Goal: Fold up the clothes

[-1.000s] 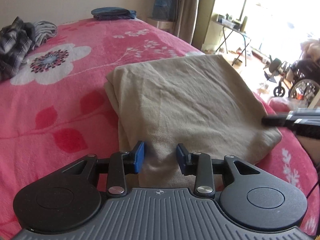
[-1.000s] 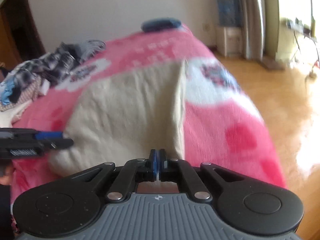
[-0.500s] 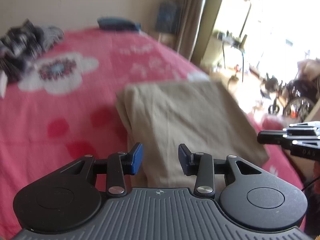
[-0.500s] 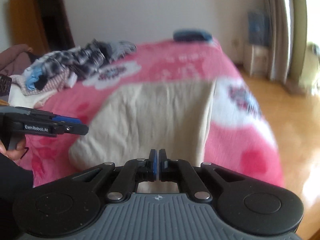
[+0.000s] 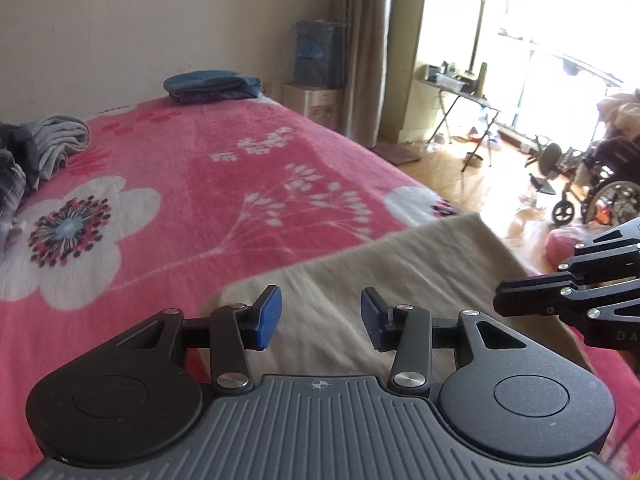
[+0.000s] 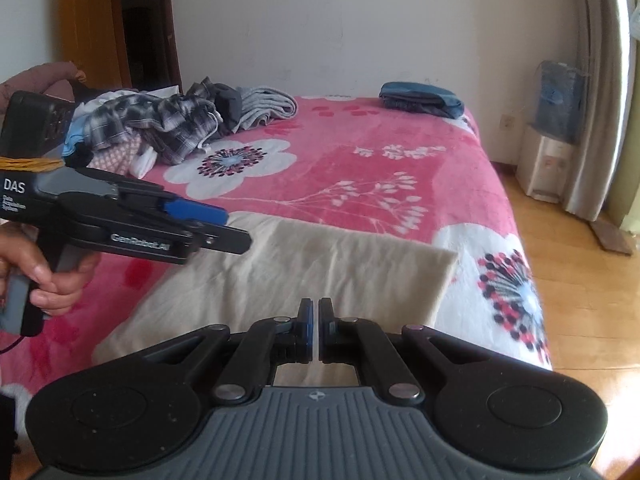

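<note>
While a folded beige cloth (image 6: 320, 268) lies flat on the pink floral blanket (image 6: 360, 168), I hold my left gripper (image 5: 320, 317) wide open and empty above it, my right gripper (image 6: 313, 330) nearly closed on nothing.

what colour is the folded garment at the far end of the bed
Dark blue folded garment, clearest in the right wrist view.

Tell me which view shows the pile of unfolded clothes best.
The right wrist view: the pile of unfolded clothes sits whole at the bed's far left, plaid and grey pieces distinct. The left wrist view catches only its edge, cut off by the frame.
</note>
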